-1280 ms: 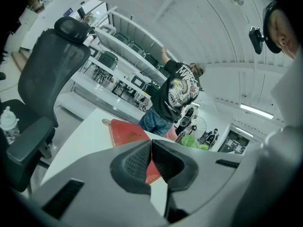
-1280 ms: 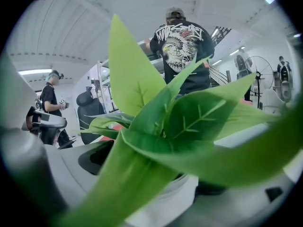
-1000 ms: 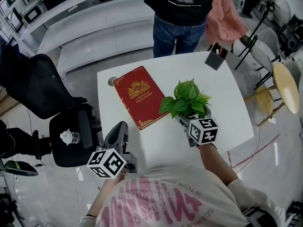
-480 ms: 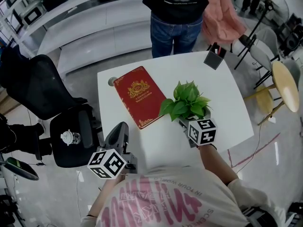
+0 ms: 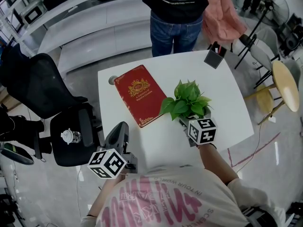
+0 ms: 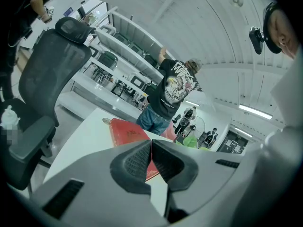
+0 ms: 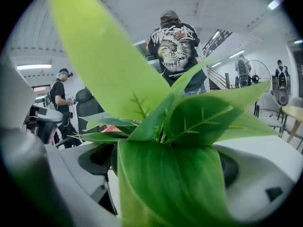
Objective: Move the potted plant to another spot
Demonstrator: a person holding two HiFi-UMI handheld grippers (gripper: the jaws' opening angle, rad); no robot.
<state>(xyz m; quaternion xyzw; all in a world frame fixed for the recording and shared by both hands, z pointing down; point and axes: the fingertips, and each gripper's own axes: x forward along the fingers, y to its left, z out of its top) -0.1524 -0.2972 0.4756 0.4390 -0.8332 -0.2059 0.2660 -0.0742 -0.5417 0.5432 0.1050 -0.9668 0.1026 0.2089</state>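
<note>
The potted plant (image 5: 187, 100) has broad green leaves and stands on the white table (image 5: 222, 93), right of the middle; its pot is hidden under the leaves. My right gripper (image 5: 183, 120) reaches in from the near side, one jaw on each side of the plant's base. In the right gripper view the leaves (image 7: 161, 126) fill the gap between the jaws of the right gripper (image 7: 163, 167), which stand held apart around the plant. My left gripper (image 5: 121, 128) hangs shut and empty off the table's near left edge; in its own view the left gripper (image 6: 151, 148) shows its pads pressed together.
A red hardcover book (image 5: 139, 94) lies left of the plant, close to its leaves. A small dark box (image 5: 215, 58) sits at the far right corner. A person in jeans (image 5: 174, 18) stands behind the table. A black office chair (image 5: 61, 122) is at the left, a round stool (image 5: 286, 86) at the right.
The person behind the table has shifted slightly left. The plant and both grippers have barely moved.
</note>
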